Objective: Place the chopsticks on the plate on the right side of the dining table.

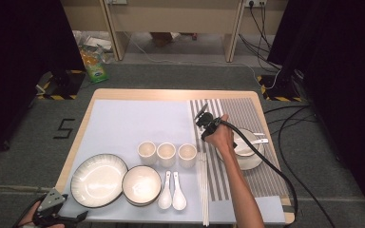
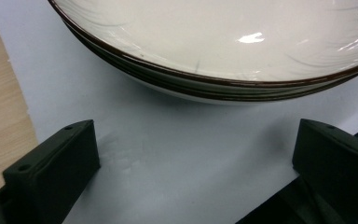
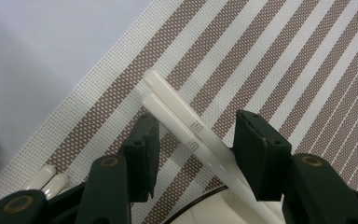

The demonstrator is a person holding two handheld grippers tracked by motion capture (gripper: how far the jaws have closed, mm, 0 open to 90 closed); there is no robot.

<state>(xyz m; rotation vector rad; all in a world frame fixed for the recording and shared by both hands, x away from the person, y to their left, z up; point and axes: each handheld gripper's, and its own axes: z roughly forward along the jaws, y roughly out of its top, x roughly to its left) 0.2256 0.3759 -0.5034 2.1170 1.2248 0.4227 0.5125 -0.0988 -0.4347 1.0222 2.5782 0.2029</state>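
My right gripper [image 1: 205,122] hovers over the striped placemat [image 1: 247,111], held in a hand. In the right gripper view its jaws [image 3: 196,127] stand open around a pair of white chopsticks [image 3: 182,119]. There is a clear gap on the left side. The chopsticks lie slanted on the mat, their near ends running over the dark rim of a white dish [image 3: 200,207]. My left gripper [image 1: 69,218] rests at the table's near left corner. It is open and holds nothing [image 2: 193,133], just in front of the large white plate [image 2: 214,42] [image 1: 98,179].
Three cups [image 1: 166,154] stand in a row mid-table. A bowl [image 1: 141,184], two spoons [image 1: 172,192] and another chopstick pair [image 1: 203,190] lie near the front edge. A plate with a bowl [image 1: 253,160] sits on the placemat right of my hand. A cable [image 1: 271,164] trails rightward.
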